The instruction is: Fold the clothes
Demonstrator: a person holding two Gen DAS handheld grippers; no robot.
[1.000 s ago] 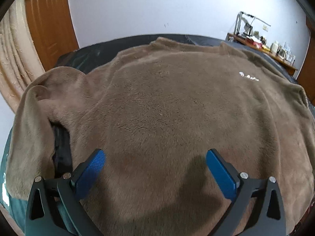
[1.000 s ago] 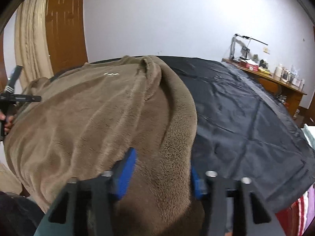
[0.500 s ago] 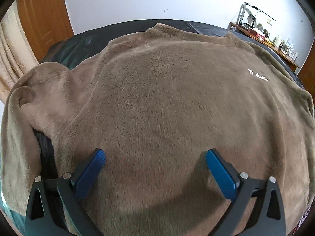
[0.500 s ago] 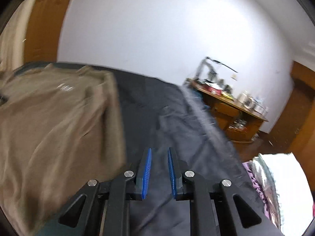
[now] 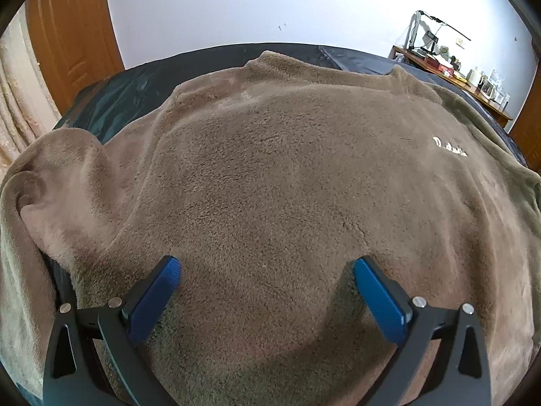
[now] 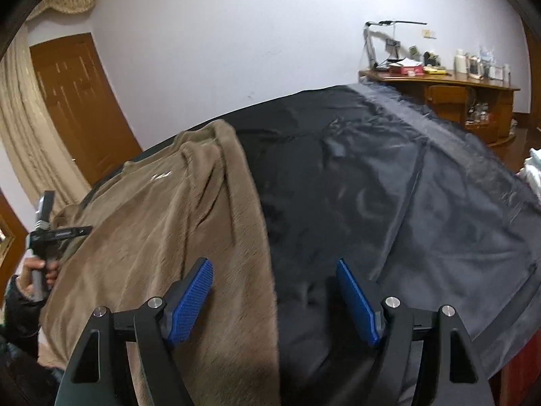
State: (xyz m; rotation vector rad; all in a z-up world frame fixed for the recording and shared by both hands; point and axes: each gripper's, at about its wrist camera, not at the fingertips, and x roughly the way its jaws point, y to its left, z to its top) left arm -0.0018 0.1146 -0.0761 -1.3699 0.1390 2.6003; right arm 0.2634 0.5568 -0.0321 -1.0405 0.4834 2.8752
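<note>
A brown fleece sweater [image 5: 270, 176] lies spread over a dark sheet [image 6: 389, 203], neckline at the far side and small white lettering [image 5: 449, 149] on its chest. Its one sleeve [image 5: 50, 182] bunches at the left. My left gripper [image 5: 263, 267] hovers open over the lower body of the sweater, nothing between its blue pads. In the right wrist view the sweater [image 6: 162, 237] fills the left, its sleeve edge folded along the body. My right gripper [image 6: 274, 267] is open, straddling that edge without holding it. The left gripper's handle [image 6: 44, 226] and a hand show at far left.
The dark sheet covers a bed with bare cloth to the sweater's right. A wooden desk [image 6: 439, 88] with a lamp and bottles stands at the back right. A brown door [image 6: 77, 101] and beige curtain [image 6: 20, 128] are at the left. White bedding [image 6: 534, 165] lies at the right edge.
My right gripper let go of the sweater's folded edge, swung right while shut and empty, then came back over that edge and opened. The left gripper moved slightly closer over the sweater, staying open.
</note>
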